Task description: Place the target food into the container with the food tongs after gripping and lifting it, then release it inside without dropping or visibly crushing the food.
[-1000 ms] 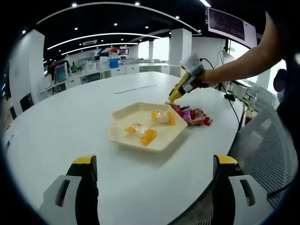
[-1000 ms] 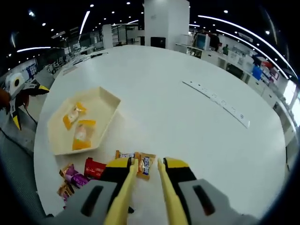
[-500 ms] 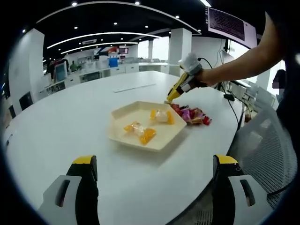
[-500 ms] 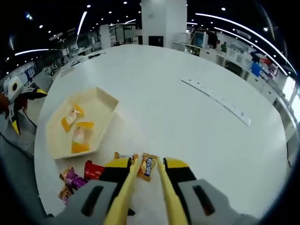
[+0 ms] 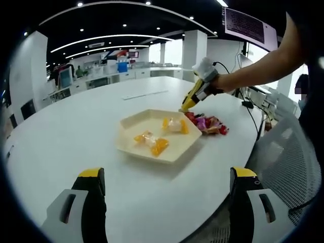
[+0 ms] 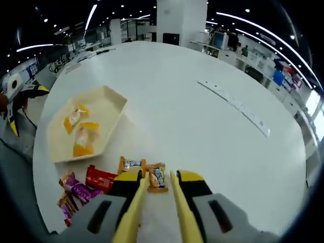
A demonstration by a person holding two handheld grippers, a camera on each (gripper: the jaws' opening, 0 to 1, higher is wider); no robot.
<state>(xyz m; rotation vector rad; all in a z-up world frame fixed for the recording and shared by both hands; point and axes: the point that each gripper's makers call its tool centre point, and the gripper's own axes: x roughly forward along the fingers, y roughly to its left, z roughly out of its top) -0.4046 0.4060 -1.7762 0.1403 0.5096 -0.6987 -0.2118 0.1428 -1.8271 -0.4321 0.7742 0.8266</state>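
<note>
My right gripper (image 6: 158, 178) pinches an orange candy (image 6: 156, 177) above the table (image 6: 202, 126). My left gripper (image 5: 167, 182) is spread wide near the tray (image 5: 174, 152).

Left gripper view looking low across the table toward the tray (image 5: 177, 154), right gripper view steeply down beside the tray (image 6: 112, 96), both sharing it.
</note>
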